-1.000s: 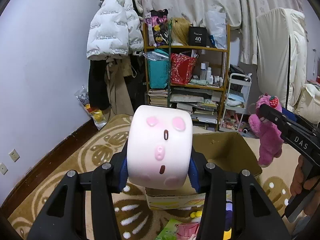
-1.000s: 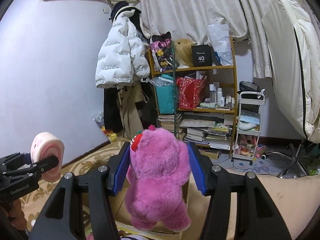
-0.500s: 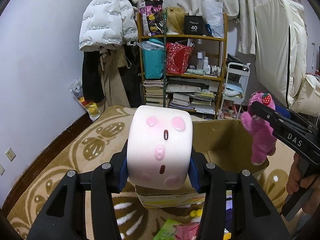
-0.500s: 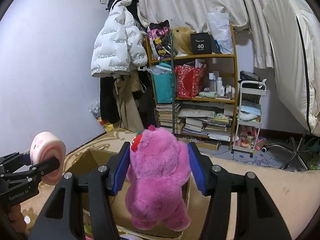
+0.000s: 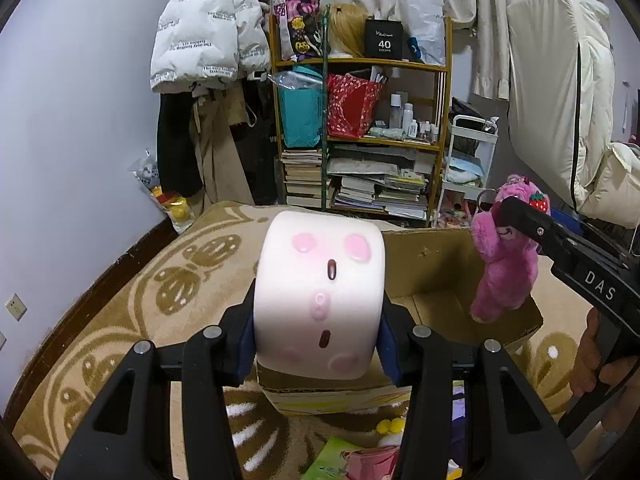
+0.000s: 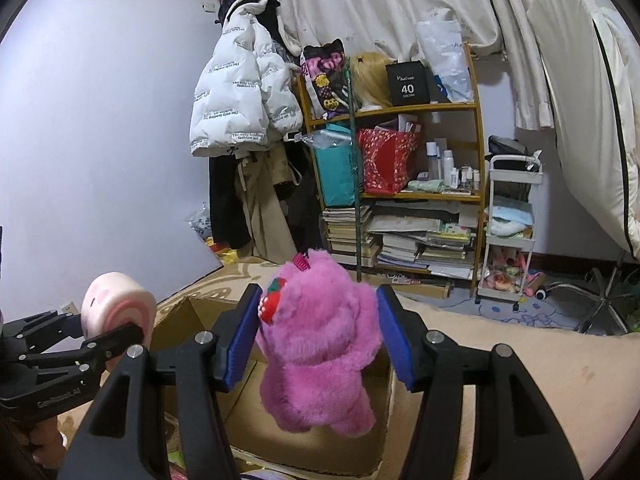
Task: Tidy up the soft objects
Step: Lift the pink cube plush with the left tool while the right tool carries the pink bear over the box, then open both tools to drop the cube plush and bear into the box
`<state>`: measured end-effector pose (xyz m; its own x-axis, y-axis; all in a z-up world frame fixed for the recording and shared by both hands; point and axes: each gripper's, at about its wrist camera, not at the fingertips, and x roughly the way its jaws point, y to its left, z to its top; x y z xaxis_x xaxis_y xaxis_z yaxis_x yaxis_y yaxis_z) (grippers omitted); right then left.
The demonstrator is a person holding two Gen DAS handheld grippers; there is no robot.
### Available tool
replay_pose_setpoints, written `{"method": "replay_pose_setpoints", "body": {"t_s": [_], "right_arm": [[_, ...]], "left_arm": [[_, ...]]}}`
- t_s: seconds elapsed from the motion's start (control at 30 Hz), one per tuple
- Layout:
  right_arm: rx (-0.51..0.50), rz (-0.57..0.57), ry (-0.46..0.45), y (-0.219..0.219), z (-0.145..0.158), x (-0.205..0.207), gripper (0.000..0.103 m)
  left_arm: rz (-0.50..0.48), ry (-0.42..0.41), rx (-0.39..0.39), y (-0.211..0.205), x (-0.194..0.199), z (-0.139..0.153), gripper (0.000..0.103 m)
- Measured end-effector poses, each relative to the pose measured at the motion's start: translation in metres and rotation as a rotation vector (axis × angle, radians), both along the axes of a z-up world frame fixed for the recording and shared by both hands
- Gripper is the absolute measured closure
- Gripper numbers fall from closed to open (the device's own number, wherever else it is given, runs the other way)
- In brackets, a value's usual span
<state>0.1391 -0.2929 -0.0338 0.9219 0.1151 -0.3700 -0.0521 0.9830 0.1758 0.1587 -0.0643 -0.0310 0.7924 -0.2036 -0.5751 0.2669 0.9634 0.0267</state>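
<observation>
Left wrist view: the left gripper (image 5: pixel 320 316) is clamped on a white-pink cylinder plushie (image 5: pixel 320 296) above the cardboard box (image 5: pixel 440 272); right wrist view: the right gripper (image 6: pixel 318 336) squeezes a pink strawberry bear (image 6: pixel 320 344) over that box (image 6: pixel 192 320)

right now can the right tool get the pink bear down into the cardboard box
Probably yes: the pink bear, clamped in the right tool, hangs right above the cardboard box, nothing between them.

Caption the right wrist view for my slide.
Right tool holds a pink plush bear over an open cardboard box.
</observation>
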Motion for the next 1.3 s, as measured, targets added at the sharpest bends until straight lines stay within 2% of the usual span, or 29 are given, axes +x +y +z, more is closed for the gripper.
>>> {"method": "replay_pose_setpoints", "body": {"t_s": [0.3,0.47,0.67,0.73,0.87,0.93,1.07,1.2,1.3], "right_arm": [[0.014,0.003,0.032,-0.001,-0.006,-0.002,0.041],[0.01,0.016,0.056,0.002,-0.011,-0.002,0.041],[0.006,0.029,0.078,0.004,-0.014,0.0,0.04],[0.013,0.035,0.087,0.004,-0.015,0.0,0.04],[0.015,0.04,0.095,0.004,-0.016,-0.003,0.04],[0.017,0.043,0.095,0.005,-0.014,-0.005,0.037],[0.017,0.038,0.086,0.006,-0.01,-0.01,0.033],[0.028,0.027,0.087,0.005,-0.005,-0.02,0.014],[0.036,0.02,0.085,0.004,0.001,-0.029,0.011]], "left_arm": [[-0.014,0.057,-0.023,-0.003,0.01,-0.008,0.054],[-0.03,0.081,-0.008,-0.008,0.011,-0.015,0.054],[-0.017,0.066,0.015,-0.01,0.009,-0.015,0.042],[-0.01,0.071,0.009,-0.008,0.009,-0.013,0.035],[0.01,0.088,0.005,-0.001,0.008,-0.013,0.031],[0.022,0.096,0.005,0.002,0.008,-0.013,0.027],[0.037,0.109,0.024,0.007,0.001,-0.011,0.025],[0.046,0.102,0.054,0.008,-0.01,-0.005,0.016],[0.051,0.093,0.069,0.009,-0.021,0.001,0.011]]}}
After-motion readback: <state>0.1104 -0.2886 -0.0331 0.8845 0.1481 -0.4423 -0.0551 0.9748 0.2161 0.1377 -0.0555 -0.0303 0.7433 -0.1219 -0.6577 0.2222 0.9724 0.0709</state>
